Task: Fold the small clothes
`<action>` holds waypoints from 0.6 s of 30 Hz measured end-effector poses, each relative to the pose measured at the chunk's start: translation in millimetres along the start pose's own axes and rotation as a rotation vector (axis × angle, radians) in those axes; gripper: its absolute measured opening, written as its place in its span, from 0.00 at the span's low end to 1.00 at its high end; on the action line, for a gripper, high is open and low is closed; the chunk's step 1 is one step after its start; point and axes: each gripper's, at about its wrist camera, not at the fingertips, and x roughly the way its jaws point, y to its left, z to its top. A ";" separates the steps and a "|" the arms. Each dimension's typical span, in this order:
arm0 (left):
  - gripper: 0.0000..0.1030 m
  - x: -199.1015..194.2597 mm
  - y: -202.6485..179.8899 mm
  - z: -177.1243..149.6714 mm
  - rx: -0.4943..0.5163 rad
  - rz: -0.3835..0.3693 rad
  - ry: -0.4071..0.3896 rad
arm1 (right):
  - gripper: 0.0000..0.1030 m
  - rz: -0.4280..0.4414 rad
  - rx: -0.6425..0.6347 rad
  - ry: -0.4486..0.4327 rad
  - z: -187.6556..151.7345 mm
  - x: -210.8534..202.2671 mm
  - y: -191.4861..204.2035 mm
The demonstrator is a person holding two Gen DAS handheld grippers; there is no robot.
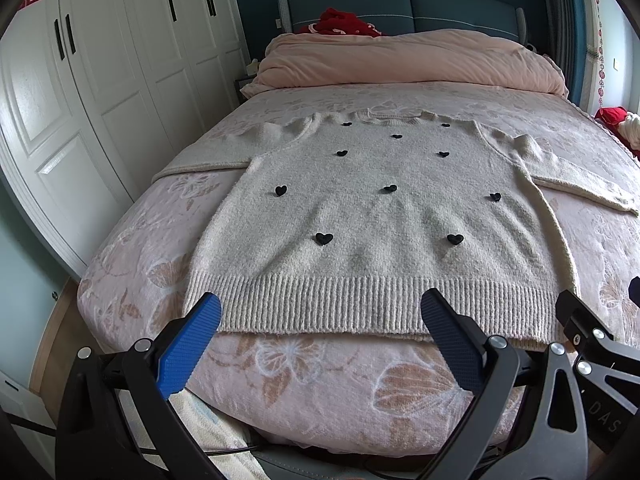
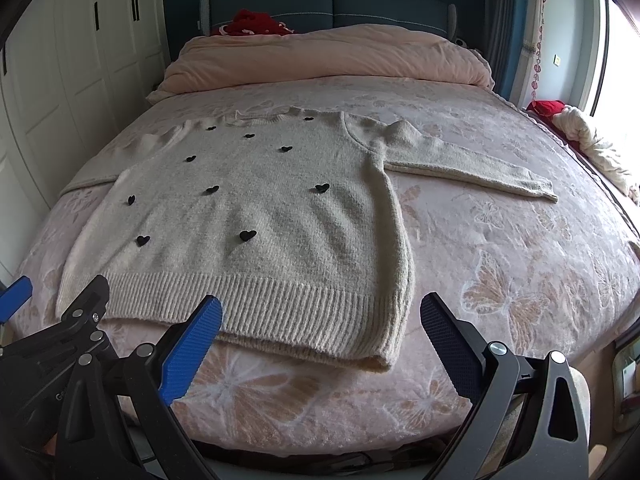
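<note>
A cream knit sweater with small black hearts lies flat, front up, on the bed, its ribbed hem toward me and both sleeves spread out sideways. It also shows in the right wrist view. My left gripper is open and empty, hovering just before the middle of the hem. My right gripper is open and empty, hovering before the hem's right corner. The right gripper's frame shows at the right edge of the left wrist view.
The bed has a pink floral blanket and a rolled pink duvet at the headboard. White wardrobe doors stand to the left. Red cloth and white cloth lie at the bed's right side.
</note>
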 end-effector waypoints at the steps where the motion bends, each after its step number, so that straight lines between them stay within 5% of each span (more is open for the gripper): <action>1: 0.95 0.0 0.2 0.1 0.000 -0.001 0.000 | 0.95 0.002 0.002 0.002 -0.4 0.6 -0.1; 18: 0.94 -0.8 -0.1 -0.3 0.007 0.008 -0.005 | 0.95 0.006 0.009 0.010 -1.5 2.0 -1.7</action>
